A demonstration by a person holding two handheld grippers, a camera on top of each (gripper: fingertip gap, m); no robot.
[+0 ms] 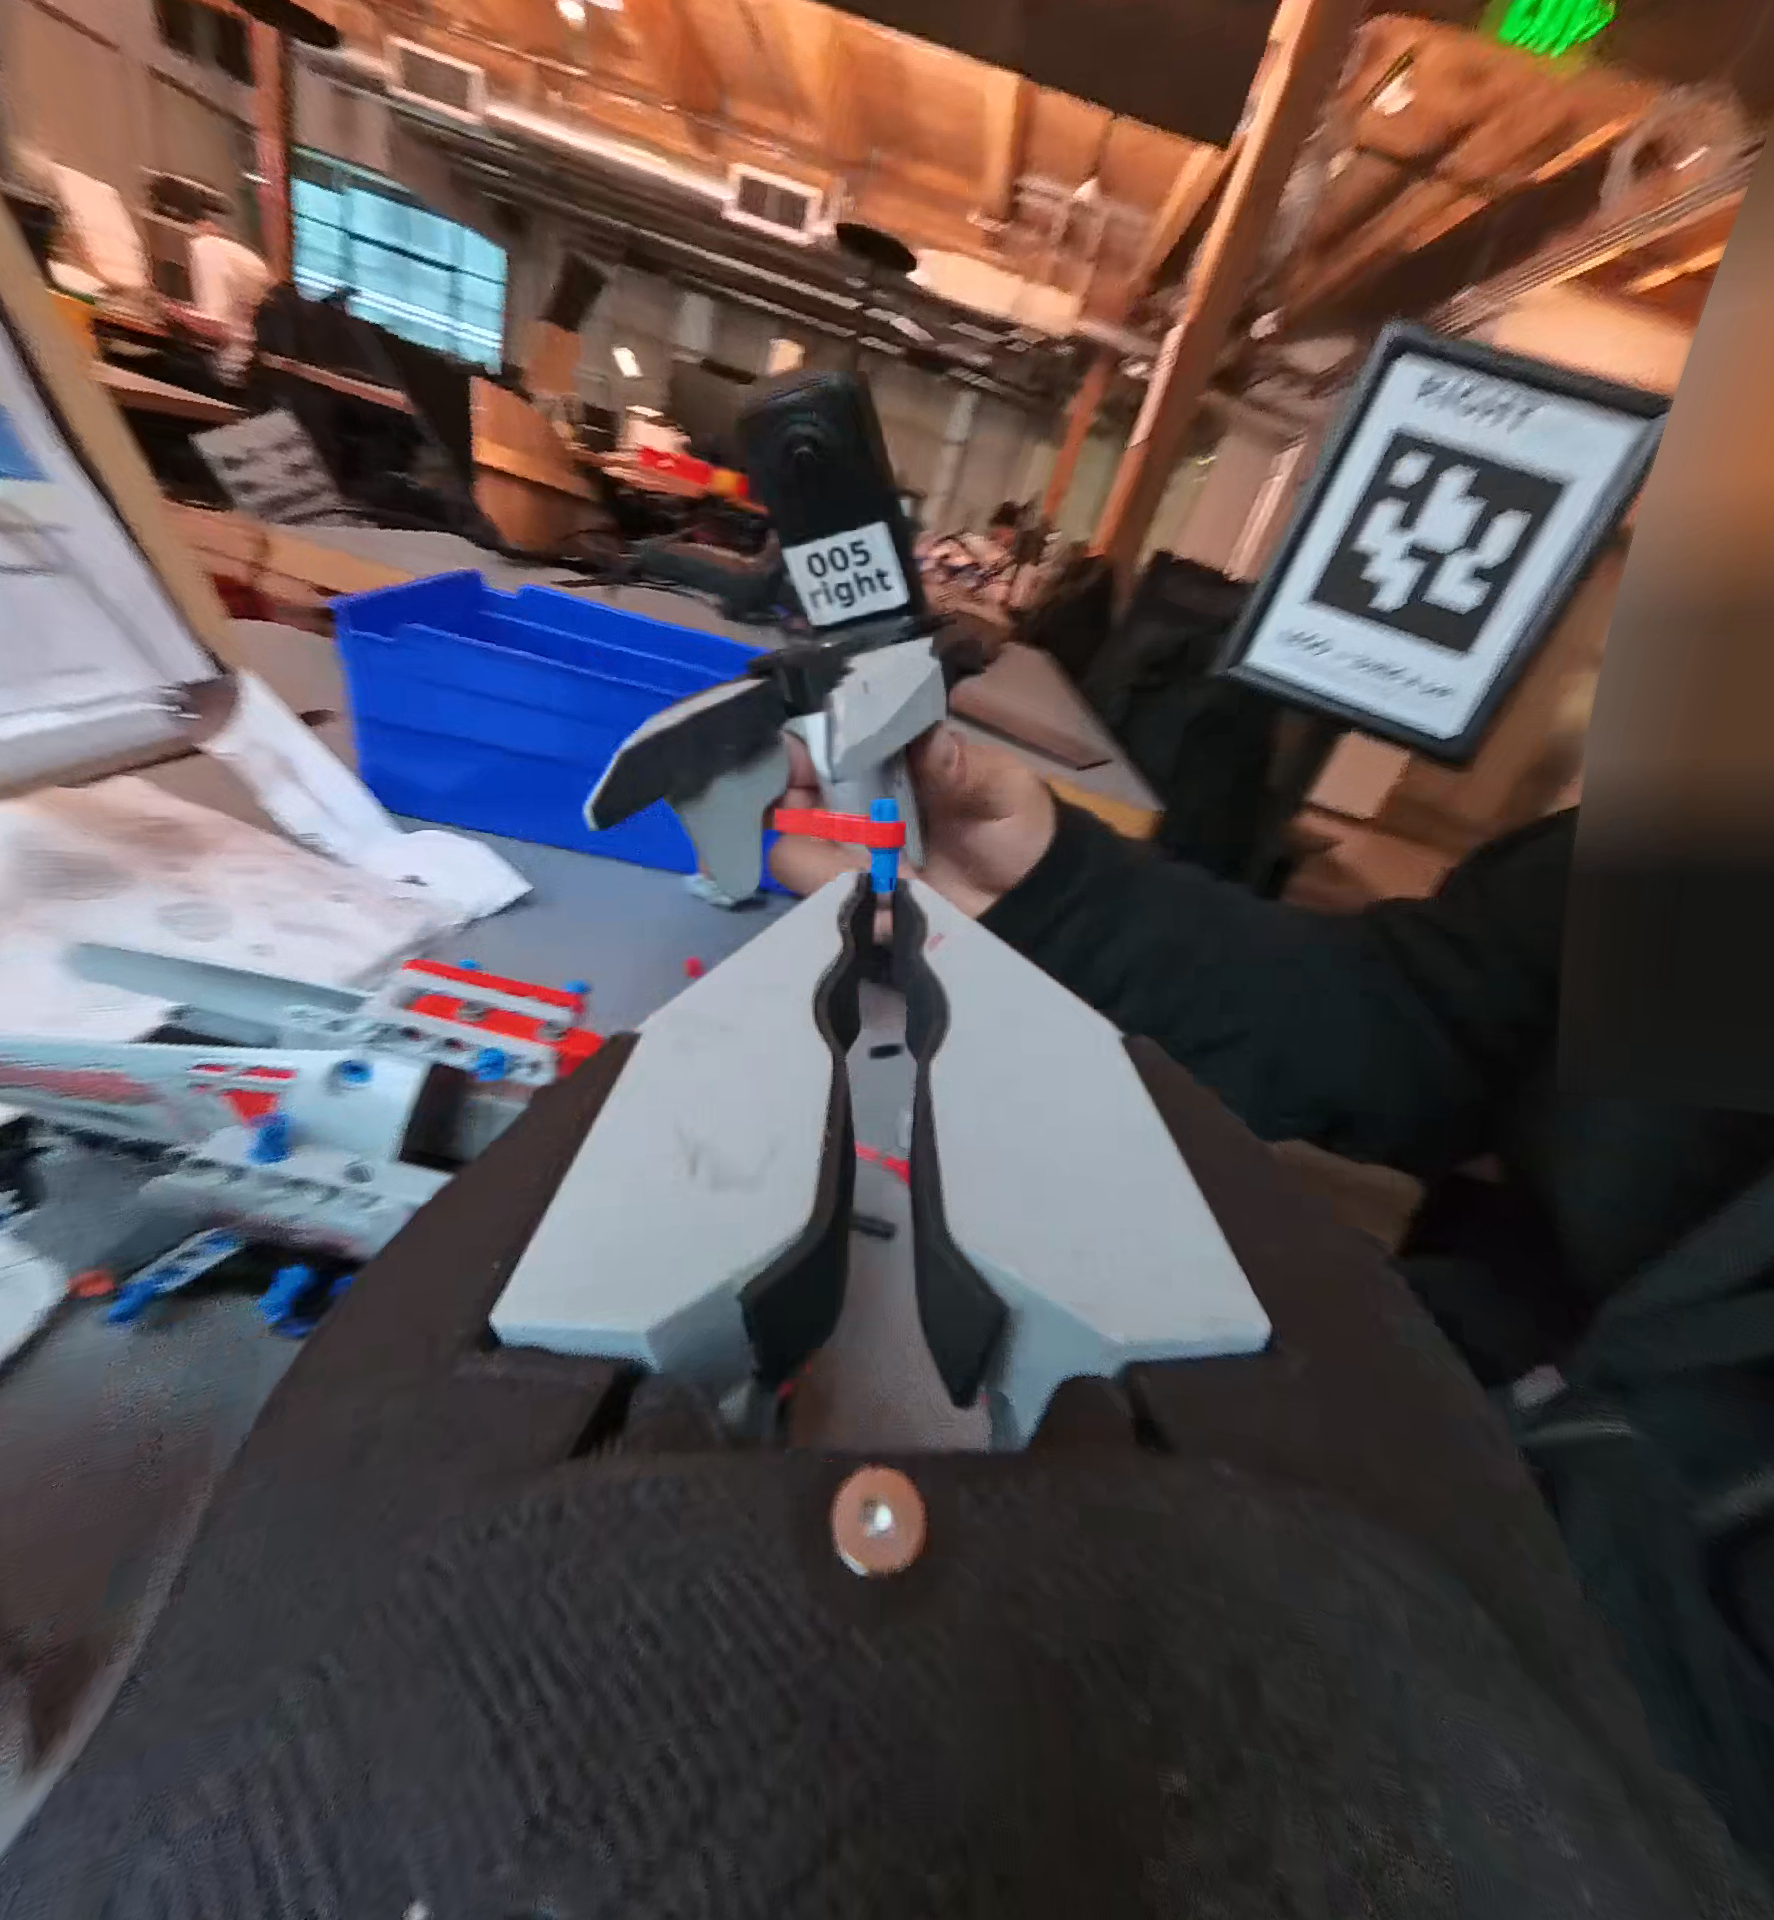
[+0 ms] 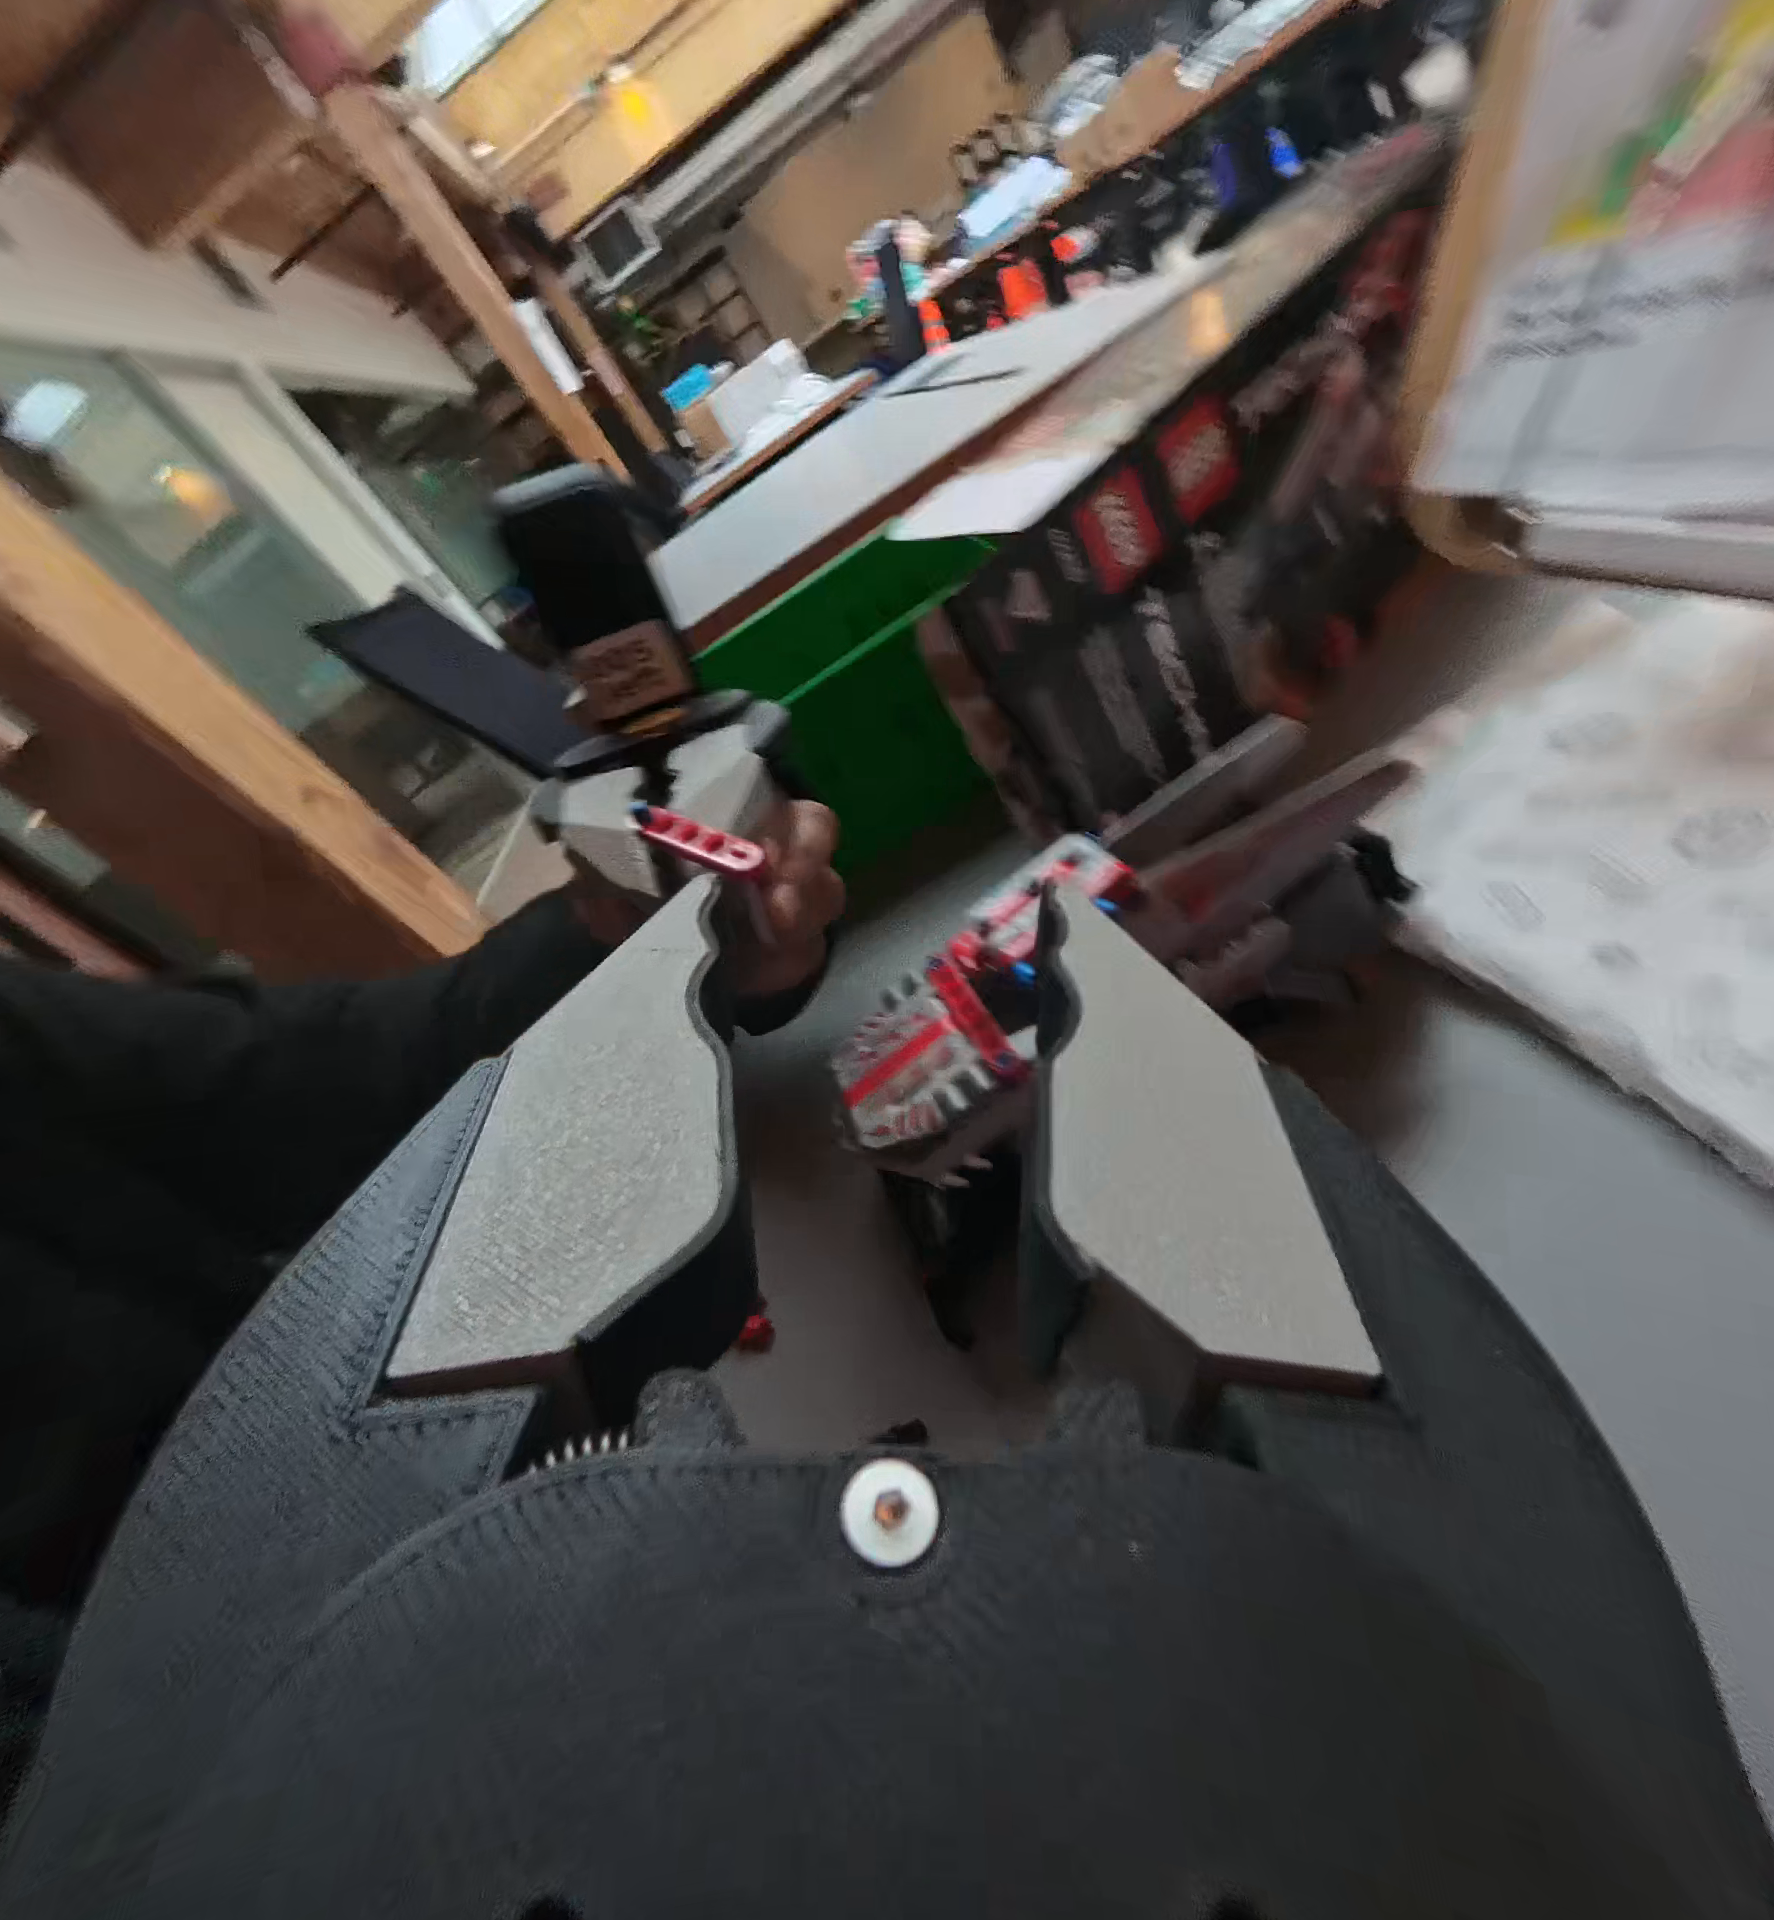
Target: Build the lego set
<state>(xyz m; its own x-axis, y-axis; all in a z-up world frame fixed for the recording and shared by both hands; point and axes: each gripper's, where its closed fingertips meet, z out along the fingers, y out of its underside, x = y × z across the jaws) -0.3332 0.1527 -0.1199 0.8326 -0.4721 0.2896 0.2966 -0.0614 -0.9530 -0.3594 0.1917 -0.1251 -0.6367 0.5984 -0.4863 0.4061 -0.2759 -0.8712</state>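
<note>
The left gripper (image 1: 881, 902) is clenched: its two grey fingers (image 1: 758, 1049) converge at the tips and pinch a small blue pin (image 1: 884, 844). A red beam (image 1: 829, 825) is mounted on this pin and projects sideways from it, above the fingertips. In the right wrist view the same red beam (image 2: 704, 837) appears as a short perforated strip with a blue end, raised off the table.

The right gripper (image 2: 878, 914) is released: its fingers (image 2: 592, 1164) stand well apart with nothing between the pads. In the left wrist view this gripper (image 1: 717, 800) sits just behind the red beam, held by a hand (image 1: 966, 821) in a black sleeve (image 1: 1278, 997). The red beam lies between the two grippers.

The partly built lego model (image 1: 270, 1101), in white, red and blue, rests on the grey table (image 1: 592, 925), below and to the left of the red beam. In the right wrist view the lego model (image 2: 950, 1029) shows through the gap between the open fingers. Loose blue pieces (image 1: 291, 1294) lie on the table beside the model.

A blue bin (image 1: 519, 707) stands on the table behind the lego model. White paper sheets (image 1: 166, 883) lie just beside the model. A framed marker card (image 1: 1434, 540) stands to the right of the bin. Both views are motion-blurred.
</note>
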